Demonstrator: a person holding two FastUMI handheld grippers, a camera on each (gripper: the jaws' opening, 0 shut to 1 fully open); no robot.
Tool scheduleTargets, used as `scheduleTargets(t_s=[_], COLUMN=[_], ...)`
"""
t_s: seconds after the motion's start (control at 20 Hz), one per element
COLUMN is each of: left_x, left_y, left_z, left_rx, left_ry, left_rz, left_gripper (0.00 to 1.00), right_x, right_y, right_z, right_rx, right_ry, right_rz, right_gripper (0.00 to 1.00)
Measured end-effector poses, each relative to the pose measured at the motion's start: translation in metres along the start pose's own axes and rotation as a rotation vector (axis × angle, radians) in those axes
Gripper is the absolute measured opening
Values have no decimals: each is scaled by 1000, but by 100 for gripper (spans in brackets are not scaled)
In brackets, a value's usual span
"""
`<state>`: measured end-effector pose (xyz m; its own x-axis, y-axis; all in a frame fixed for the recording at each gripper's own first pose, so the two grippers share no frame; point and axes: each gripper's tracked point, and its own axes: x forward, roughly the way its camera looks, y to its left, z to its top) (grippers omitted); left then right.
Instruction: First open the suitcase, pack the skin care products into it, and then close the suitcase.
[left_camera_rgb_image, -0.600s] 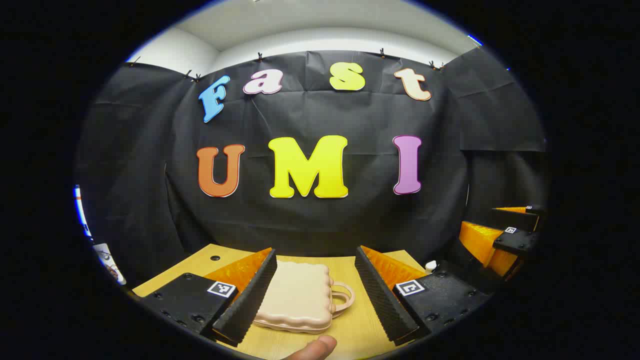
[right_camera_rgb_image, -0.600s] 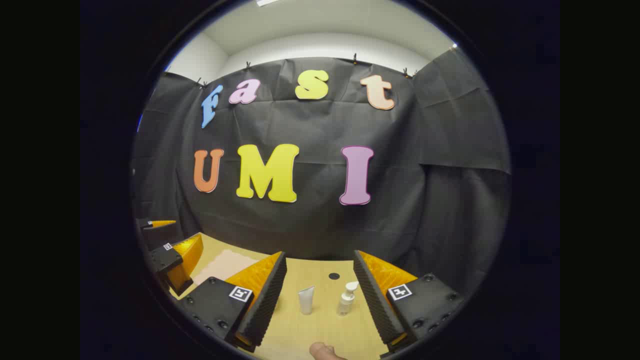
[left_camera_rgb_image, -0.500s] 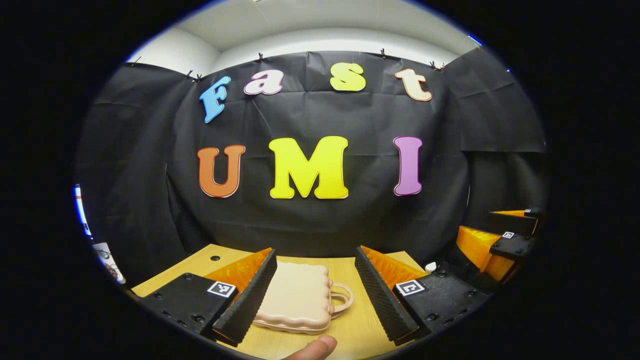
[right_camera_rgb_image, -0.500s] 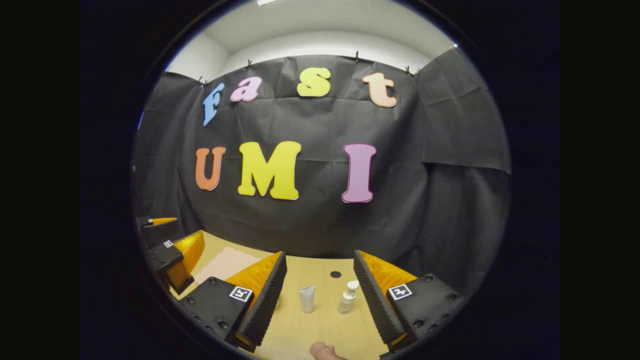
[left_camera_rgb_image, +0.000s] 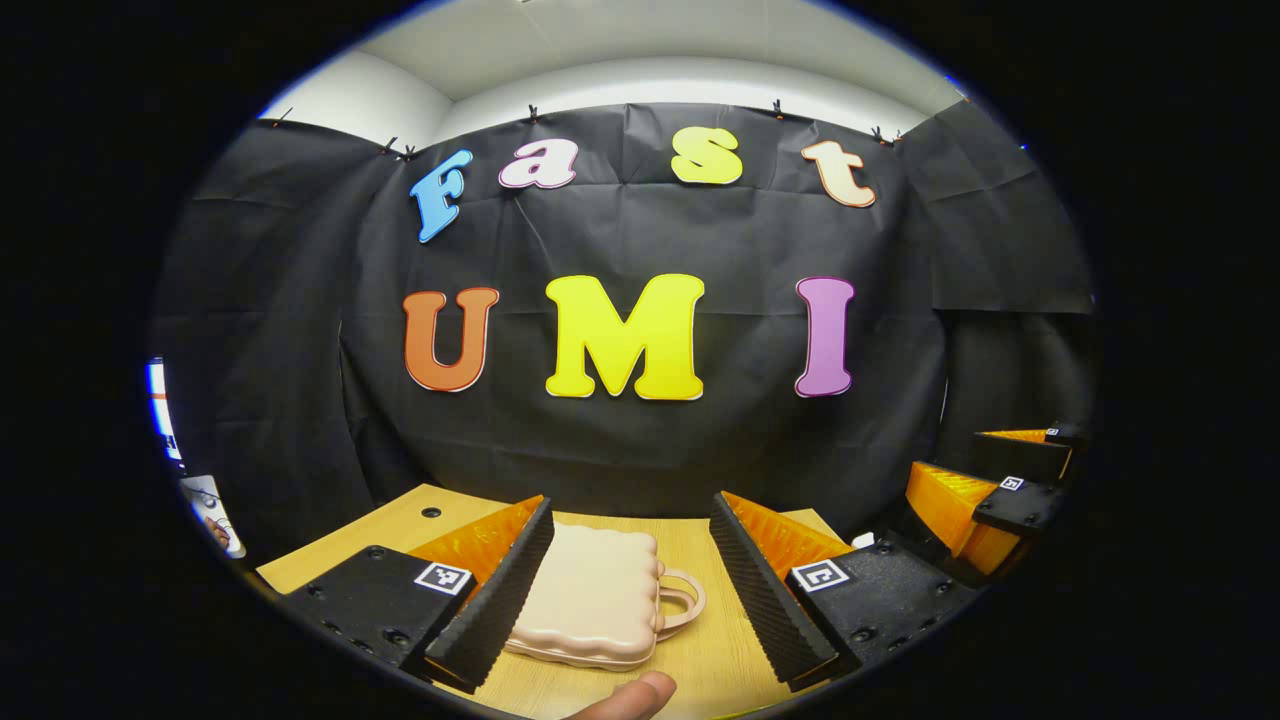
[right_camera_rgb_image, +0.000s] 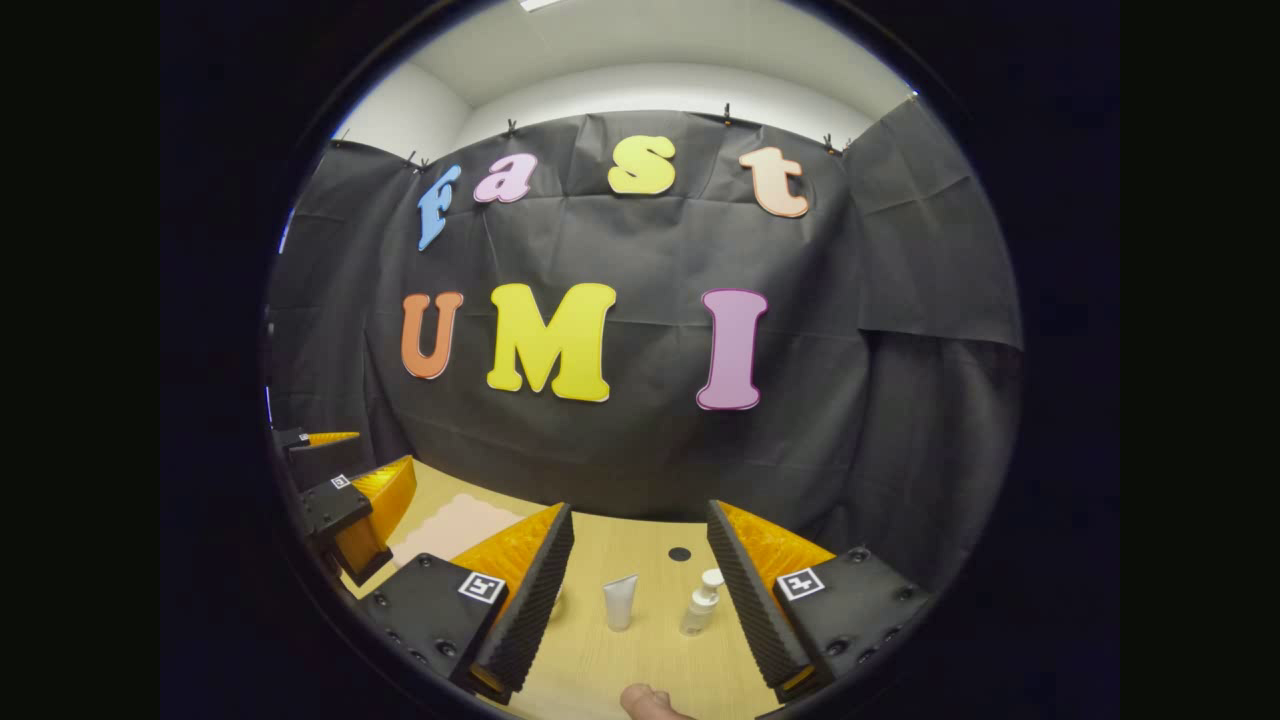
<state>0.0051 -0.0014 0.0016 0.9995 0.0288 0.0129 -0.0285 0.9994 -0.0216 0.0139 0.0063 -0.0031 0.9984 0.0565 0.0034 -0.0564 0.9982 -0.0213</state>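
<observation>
A small beige suitcase (left_camera_rgb_image: 592, 595) lies flat and closed on the wooden table (left_camera_rgb_image: 700, 545), handle to the right. My left gripper (left_camera_rgb_image: 632, 590) is open above it, fingers on either side, apart from it. In the right gripper view a white tube (right_camera_rgb_image: 619, 602) and a clear pump bottle (right_camera_rgb_image: 699, 605) stand upright on the table between the fingers of my open right gripper (right_camera_rgb_image: 638, 598), a little beyond the tips. The suitcase (right_camera_rgb_image: 450, 525) also shows at the left there, with the left gripper (right_camera_rgb_image: 350, 500) over it. The right gripper (left_camera_rgb_image: 985, 495) shows at the right of the left gripper view.
The black cloth wall stands close behind the table. A small round hole (right_camera_rgb_image: 679, 553) is in the tabletop behind the bottle, another hole (left_camera_rgb_image: 430, 513) near the far left corner. A fingertip (left_camera_rgb_image: 625, 697) shows at the bottom of the left gripper view.
Both views have shifted slightly; the right gripper has eased a little toward the tube and bottle. Both grippers stay open and nothing has been touched.
</observation>
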Motion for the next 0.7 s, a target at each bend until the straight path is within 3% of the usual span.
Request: scheduleTargets(t_s=[0.4, 0.7], left_x=[23, 46], left_y=[1, 7], left_z=[-20, -95], left_rx=[30, 124], left_ry=[10, 108], left_rz=[-7, 2], left_gripper=[100, 100], right_x=[13, 15], right_y=[-6, -56], right_z=[-1, -6], right_rx=[-29, -40], right_ry=[-13, -9], right_rz=[-8, -94], right_gripper=[80, 80])
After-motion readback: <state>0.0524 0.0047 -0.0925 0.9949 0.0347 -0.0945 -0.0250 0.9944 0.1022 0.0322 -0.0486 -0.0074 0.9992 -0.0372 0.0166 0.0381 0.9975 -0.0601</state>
